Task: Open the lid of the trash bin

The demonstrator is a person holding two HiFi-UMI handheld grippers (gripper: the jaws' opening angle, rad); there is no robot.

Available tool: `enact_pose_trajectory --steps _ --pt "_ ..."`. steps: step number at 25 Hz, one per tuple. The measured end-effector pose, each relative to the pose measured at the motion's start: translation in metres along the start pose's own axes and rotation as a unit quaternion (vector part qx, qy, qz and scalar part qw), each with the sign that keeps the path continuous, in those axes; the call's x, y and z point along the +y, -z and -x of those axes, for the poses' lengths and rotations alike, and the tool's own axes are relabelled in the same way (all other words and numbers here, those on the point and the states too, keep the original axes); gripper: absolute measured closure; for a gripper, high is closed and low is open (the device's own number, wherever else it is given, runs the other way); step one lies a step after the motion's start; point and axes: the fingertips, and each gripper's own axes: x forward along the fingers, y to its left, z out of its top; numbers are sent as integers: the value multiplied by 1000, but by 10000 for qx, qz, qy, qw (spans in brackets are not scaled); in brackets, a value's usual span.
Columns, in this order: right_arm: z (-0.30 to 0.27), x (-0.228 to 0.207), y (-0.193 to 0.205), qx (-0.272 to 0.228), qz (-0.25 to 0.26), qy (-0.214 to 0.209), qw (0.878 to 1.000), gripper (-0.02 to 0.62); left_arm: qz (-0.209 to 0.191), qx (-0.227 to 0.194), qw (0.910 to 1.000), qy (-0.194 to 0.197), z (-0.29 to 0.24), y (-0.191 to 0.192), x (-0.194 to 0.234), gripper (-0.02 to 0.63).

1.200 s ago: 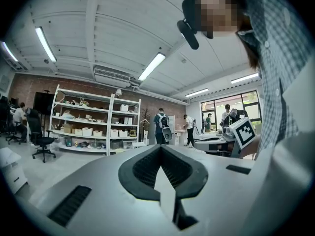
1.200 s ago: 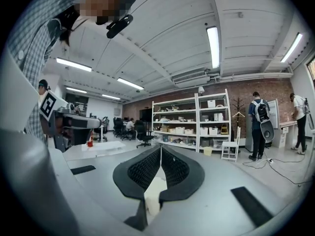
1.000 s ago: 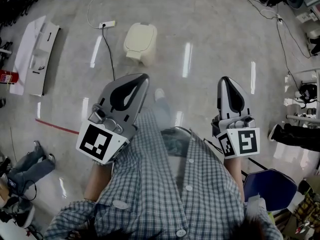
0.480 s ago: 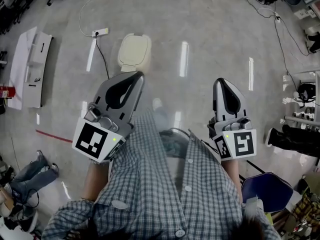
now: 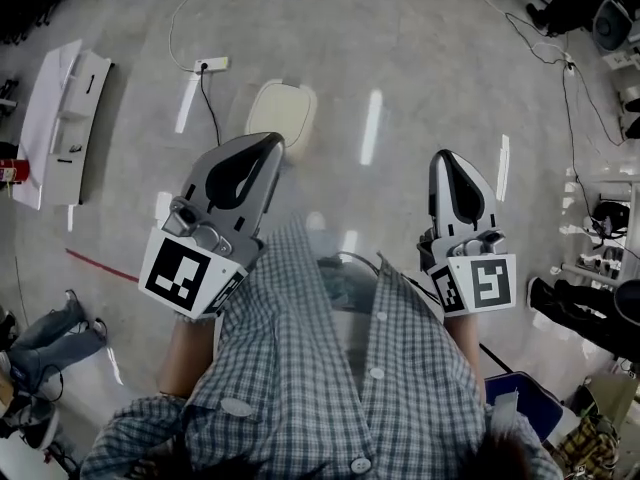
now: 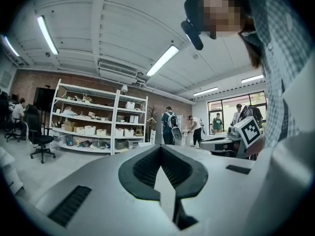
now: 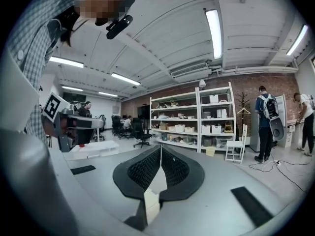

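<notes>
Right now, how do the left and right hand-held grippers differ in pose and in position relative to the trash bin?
The left hand-held gripper angles rightward, its tip overlapping the trash bin in the head view. The right hand-held gripper points straight ahead over floor, away from the bin. Both have jaws shut on nothing.

One trash bin [image 5: 280, 111], one power strip [image 5: 212, 64], and two grippers: left gripper [image 5: 268, 142], right gripper [image 5: 446, 156].

The left gripper [image 5: 268, 146] and the right gripper [image 5: 448, 158] are held level and well apart ahead of the torso, both pointed forward, each with its jaws brought fully together.
</notes>
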Motion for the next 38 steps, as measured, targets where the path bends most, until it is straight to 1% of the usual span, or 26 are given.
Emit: enact_pose_trajectory --steps 5,12,20,24,30,34,38 --pt "-37 11 -6 -21 102 -350 9993 574 -18 -53 9994 -341 6 -1 25 607" --pt "-69 29 -11 7 243 -752 9969 574 64 -128 9964 -831 27 1 51 607" --pt "-111 47 -25 15 396 -1270 9911 574 113 -191 9887 -1482 50 -6 81 607" --pt "-135 53 -26 42 444 -1574 9865 574 93 -198 9835 -1796 54 -9 94 607" --pt "-178 51 -20 108 544 -2041 9774 575 145 -164 9746 -2227 44 0 110 607" --pt "-209 49 -16 273 632 -2346 9697 574 323 -163 9684 -2469 30 1 127 607" --pt "-242 47 -2 507 796 -2606 9608 575 456 -72 9635 -2639 13 11 144 607"
